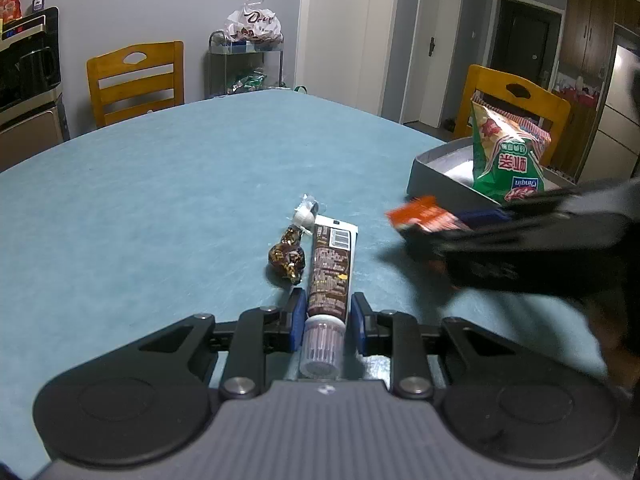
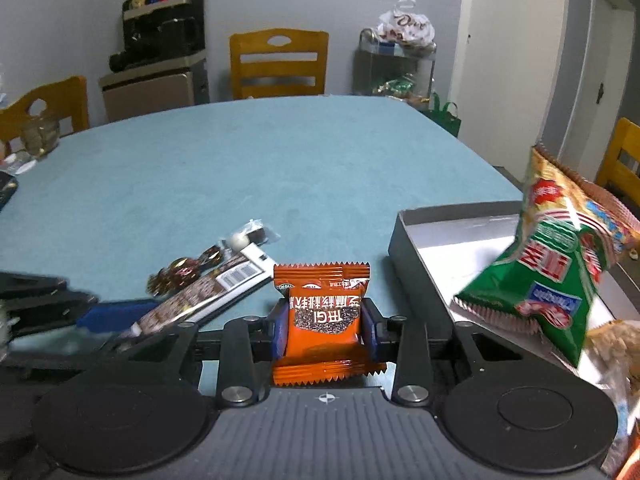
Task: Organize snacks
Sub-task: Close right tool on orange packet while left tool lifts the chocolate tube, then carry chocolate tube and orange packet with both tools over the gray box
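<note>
Left gripper point(image 1: 328, 310) clamped on brown tube point(image 1: 328, 276), cap toward camera, body stretching out over blue table point(image 1: 180, 168). Right gripper point(image 2: 326, 330) pinching orange packet point(image 2: 322, 316) between both pads, beside grey box point(image 2: 412, 248) holding green bag point(image 2: 552, 280).

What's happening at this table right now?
A person is sorting snacks with a handheld tool in each hand. The left tool is clamped on a brown tube lying on the blue tablecloth, beside a gold-wrapped candy. The right tool has an orange snack packet between its fingers, which look pressed against it. To the right, a grey box already holds a green chip bag.
</note>
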A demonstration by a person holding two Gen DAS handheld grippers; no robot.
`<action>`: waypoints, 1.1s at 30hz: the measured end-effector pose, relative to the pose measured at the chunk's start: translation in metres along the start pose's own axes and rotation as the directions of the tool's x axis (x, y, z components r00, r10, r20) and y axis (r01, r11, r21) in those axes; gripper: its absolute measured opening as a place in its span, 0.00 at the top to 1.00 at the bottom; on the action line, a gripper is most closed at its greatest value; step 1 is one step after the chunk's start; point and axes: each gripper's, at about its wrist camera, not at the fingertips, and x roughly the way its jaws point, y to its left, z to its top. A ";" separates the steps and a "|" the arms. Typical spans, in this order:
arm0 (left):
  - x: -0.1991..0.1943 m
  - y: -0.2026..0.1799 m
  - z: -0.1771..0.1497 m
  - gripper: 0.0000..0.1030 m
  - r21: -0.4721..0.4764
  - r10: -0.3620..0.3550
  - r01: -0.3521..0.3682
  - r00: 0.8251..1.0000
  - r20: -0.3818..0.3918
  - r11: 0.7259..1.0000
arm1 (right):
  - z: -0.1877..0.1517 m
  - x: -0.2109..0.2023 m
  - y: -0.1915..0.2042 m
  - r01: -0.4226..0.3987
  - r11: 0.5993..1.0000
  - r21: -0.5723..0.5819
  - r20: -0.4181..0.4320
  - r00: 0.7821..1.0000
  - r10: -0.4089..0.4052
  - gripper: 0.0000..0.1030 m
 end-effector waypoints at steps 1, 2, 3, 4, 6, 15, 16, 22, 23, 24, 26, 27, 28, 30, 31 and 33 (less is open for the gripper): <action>0.001 -0.001 0.000 0.78 0.000 0.003 -0.003 1.000 0.003 1.000 | -0.002 -0.005 -0.001 -0.001 1.000 -0.002 0.001 1.000 0.001 0.64; 0.001 -0.001 0.000 0.78 0.000 0.006 -0.006 1.000 0.006 1.000 | -0.005 -0.010 -0.002 -0.002 1.000 -0.005 0.002 1.000 0.002 0.64; 0.002 -0.003 0.000 0.78 0.004 0.013 -0.013 1.000 0.010 1.000 | -0.010 -0.015 -0.004 -0.006 1.000 -0.007 0.003 1.000 0.006 0.64; 0.004 -0.005 0.000 0.78 0.009 0.019 -0.019 1.000 0.015 1.000 | -0.013 -0.019 -0.006 -0.012 1.000 -0.006 0.004 1.000 0.012 0.64; 0.007 -0.009 0.002 0.78 0.018 0.028 -0.028 0.999 0.021 0.999 | -0.019 -0.028 -0.009 -0.027 1.000 0.000 0.007 1.000 0.027 0.64; 0.012 -0.011 0.005 0.77 0.022 0.030 -0.030 0.999 0.021 0.999 | -0.038 -0.058 -0.022 -0.081 0.997 -0.010 0.034 0.996 0.081 0.64; 0.013 -0.011 0.005 0.79 0.023 0.031 -0.031 0.999 0.022 0.999 | -0.039 -0.059 -0.022 -0.083 0.996 -0.010 0.038 0.996 0.083 0.64; 0.010 -0.006 0.003 0.82 -0.026 0.022 -0.021 0.999 0.027 0.999 | -0.047 -0.069 -0.025 -0.106 0.994 -0.015 0.054 0.993 0.106 0.64; 0.009 -0.006 0.003 0.82 -0.031 0.022 -0.021 0.999 0.027 0.999 | -0.047 -0.071 -0.026 -0.108 0.994 -0.016 0.058 0.992 0.109 0.64; 0.008 -0.006 0.002 0.82 -0.036 0.023 -0.022 0.999 0.027 0.999 | -0.048 -0.072 -0.027 -0.111 0.994 -0.017 0.062 0.992 0.112 0.64; 0.007 -0.007 0.002 0.82 -0.042 0.024 -0.023 0.999 0.025 0.999 | -0.048 -0.074 -0.030 -0.112 0.994 -0.015 0.067 0.991 0.113 0.64; 0.006 -0.007 0.002 0.82 -0.043 0.025 -0.024 0.999 0.028 0.999 | -0.049 -0.075 -0.031 -0.113 0.993 -0.013 0.070 0.991 0.114 0.64; 0.004 -0.008 0.002 0.82 -0.042 0.031 -0.030 0.999 0.034 0.999 | -0.049 -0.076 -0.032 -0.115 0.993 -0.011 0.072 0.991 0.115 0.64; -0.001 -0.012 0.002 0.82 -0.030 0.044 -0.042 0.998 0.054 0.999 | -0.048 -0.078 -0.035 -0.118 0.993 -0.007 0.079 0.990 0.118 0.64; -0.004 -0.013 0.002 0.82 -0.029 0.040 -0.038 0.997 0.060 0.999 | -0.048 -0.079 -0.036 -0.119 0.993 -0.006 0.082 0.990 0.119 0.64; -0.011 -0.018 0.002 0.82 -0.023 0.029 -0.028 0.997 0.071 0.999 | -0.048 -0.082 -0.038 -0.120 0.993 -0.004 0.090 0.989 0.120 0.64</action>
